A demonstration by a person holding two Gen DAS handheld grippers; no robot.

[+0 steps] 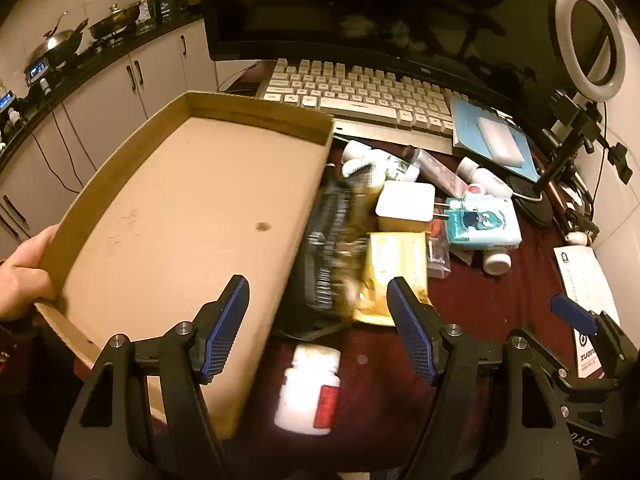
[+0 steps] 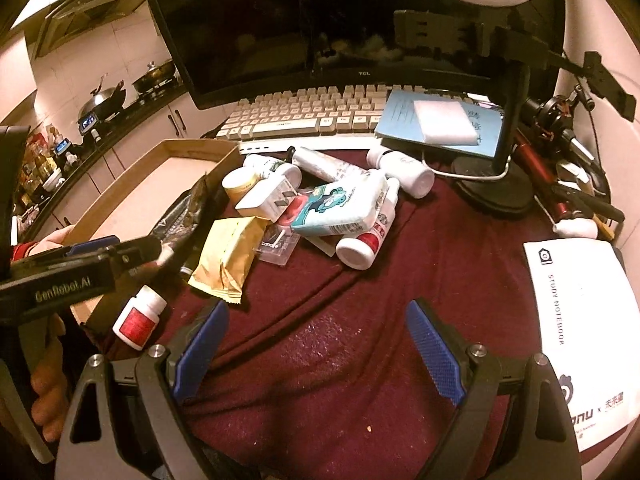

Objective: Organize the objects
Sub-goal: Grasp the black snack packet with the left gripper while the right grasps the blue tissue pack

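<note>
A shallow cardboard tray [image 1: 192, 208] lies at the left with nothing in it, and a person's hand [image 1: 24, 272] grips its near left edge. My left gripper [image 1: 318, 332] hangs open over the tray's right wall and a white bottle with a red label [image 1: 310, 390]. Ahead lie a yellow packet [image 1: 394, 276], a blurred black packet [image 1: 332, 248], a white charger [image 1: 404, 206] and a teal tissue pack [image 1: 482, 220]. My right gripper [image 2: 318, 350] is open over bare maroon cloth, short of the pile: the yellow packet [image 2: 228, 256], the tissue pack [image 2: 340, 208], another red-labelled bottle [image 2: 360, 244].
A keyboard [image 2: 304, 114] and monitor [image 2: 320, 20] stand behind the pile. A blue notebook [image 2: 400, 116] with a white block on it lies at the back right. A ring-light stand base [image 2: 492, 188] and a white study notebook [image 2: 580, 320] are on the right.
</note>
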